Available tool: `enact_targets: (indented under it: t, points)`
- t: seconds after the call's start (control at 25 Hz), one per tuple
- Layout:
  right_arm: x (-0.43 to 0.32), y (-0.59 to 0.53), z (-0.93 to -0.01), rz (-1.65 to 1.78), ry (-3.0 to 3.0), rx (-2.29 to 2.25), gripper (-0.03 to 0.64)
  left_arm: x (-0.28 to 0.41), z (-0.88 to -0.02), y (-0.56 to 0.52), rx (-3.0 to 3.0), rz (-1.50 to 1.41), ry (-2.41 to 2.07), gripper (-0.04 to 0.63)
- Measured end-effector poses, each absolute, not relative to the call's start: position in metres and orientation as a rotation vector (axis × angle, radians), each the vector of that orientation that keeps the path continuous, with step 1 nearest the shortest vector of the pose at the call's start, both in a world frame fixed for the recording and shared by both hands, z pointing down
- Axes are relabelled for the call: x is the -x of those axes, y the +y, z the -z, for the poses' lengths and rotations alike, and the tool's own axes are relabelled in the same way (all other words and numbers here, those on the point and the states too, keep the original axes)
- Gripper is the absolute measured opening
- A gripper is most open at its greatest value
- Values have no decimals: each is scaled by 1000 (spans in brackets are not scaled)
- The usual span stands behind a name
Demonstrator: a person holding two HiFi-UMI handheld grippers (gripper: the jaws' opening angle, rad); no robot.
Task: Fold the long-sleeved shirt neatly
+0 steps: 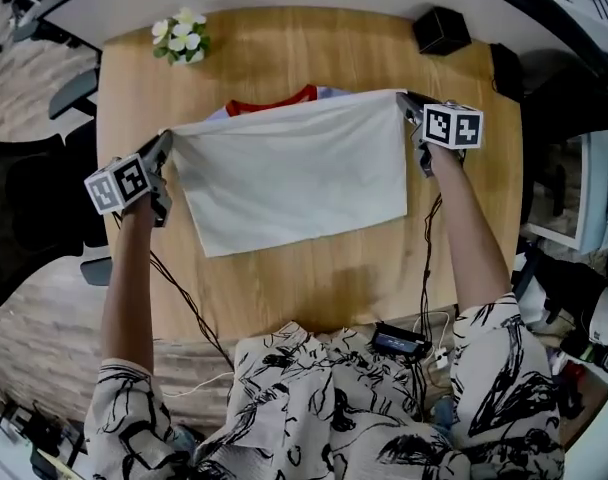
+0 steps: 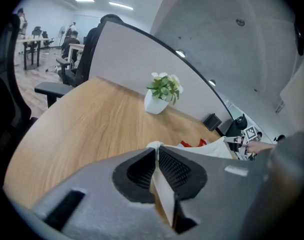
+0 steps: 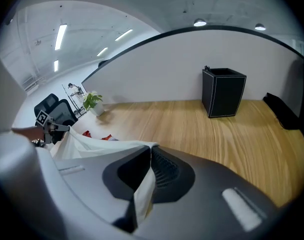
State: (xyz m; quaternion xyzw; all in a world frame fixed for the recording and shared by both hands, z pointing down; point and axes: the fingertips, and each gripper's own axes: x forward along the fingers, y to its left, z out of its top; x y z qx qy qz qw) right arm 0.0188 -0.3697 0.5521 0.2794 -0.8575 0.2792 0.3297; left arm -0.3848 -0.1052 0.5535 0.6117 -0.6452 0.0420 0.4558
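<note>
Outstretched forearms (image 1: 129,278) angle left gripper (image 1: 165,143) and right gripper (image 1: 407,101) downward, fingers clamped on shirt (image 1: 294,173) corners.

Bright overhead strip lighting; fisheye edges dark, perhaps slightly blurred.

On one wooden table (image 1: 314,298): one long-sleeved shirt (image 1: 294,173), one potted plant (image 1: 181,38) with white flowers and one black box (image 1: 442,30). Two grippers are in frame, the left gripper (image 1: 165,143) and the right gripper (image 1: 406,101), each with two fingers (image 2: 134,174) and one marker cube (image 1: 117,183), four fingers and two cubes in all. One person (image 1: 324,408) holds both.
</note>
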Motion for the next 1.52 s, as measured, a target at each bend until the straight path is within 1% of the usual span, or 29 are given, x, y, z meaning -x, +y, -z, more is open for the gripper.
enact_targets:
  t: [0.28, 0.4, 0.48, 0.52, 0.6, 0.68, 0.76, 0.84, 0.88, 0.96, 1.04, 1.12, 1.24, 1.36, 1.44, 1.48, 1.52]
  points:
    - [-14, -376, -592, -727, -2131, -684, 17, 388, -582, -114, -1400, -101, -1591, 37]
    - [-17, -377, -598, -744, -2123, -673, 26, 395, -580, -114, -1398, -23, -1603, 75]
    - [-21, -384, -597, -795, -2149, -664, 90, 414, -574, -112, -1398, 30, -1654, 133]
    - [-24, -390, -595, -833, -2169, -667, 92, 425, -570, -111, -1404, 51, -1683, 150]
    - [-30, -407, -584, -836, -2228, -687, 128, 438, -557, -114, -1487, 36, -1730, 147]
    - [-27, -416, -567, -677, -2305, -642, 158, 431, -544, -120, -1694, -145, -1730, 146]
    - [-7, -407, -553, -425, -2354, -494, 204, 410, -544, -123, -1920, -502, -1658, 166]
    - [21, -384, -546, -156, -2363, -292, 218, 391, -552, -124, -2071, -878, -1544, 179]
    - [36, -369, -545, -36, -2356, -185, 227, 384, -557, -125, -2118, -1015, -1493, 181]
    - [64, -336, -545, 155, -2332, 20, 236, 374, -561, -132, -2189, -1155, -1430, 183]
    - [89, -307, -546, 318, -2299, 189, 250, 363, -559, -140, -2262, -1206, -1361, 175]
    - [108, -288, -551, 460, -2241, 312, 249, 350, -559, -143, -2338, -1288, -1236, 175]
    - [119, -273, -570, 533, -2127, 451, 249, 335, -571, -137, -2383, -1411, -1031, 175]
    - [123, -268, -582, 493, -2084, 519, 209, 339, -585, -131, -2361, -1507, -939, 160]
    - [123, -269, -583, 462, -2080, 528, 113, 345, -590, -132, -2342, -1551, -926, 114]
    - [123, -271, -583, 457, -2077, 525, 42, 348, -591, -132, -2335, -1563, -925, 58]
    - [123, -272, -583, 453, -2074, 521, 15, 349, -591, -132, -2329, -1563, -925, 11]
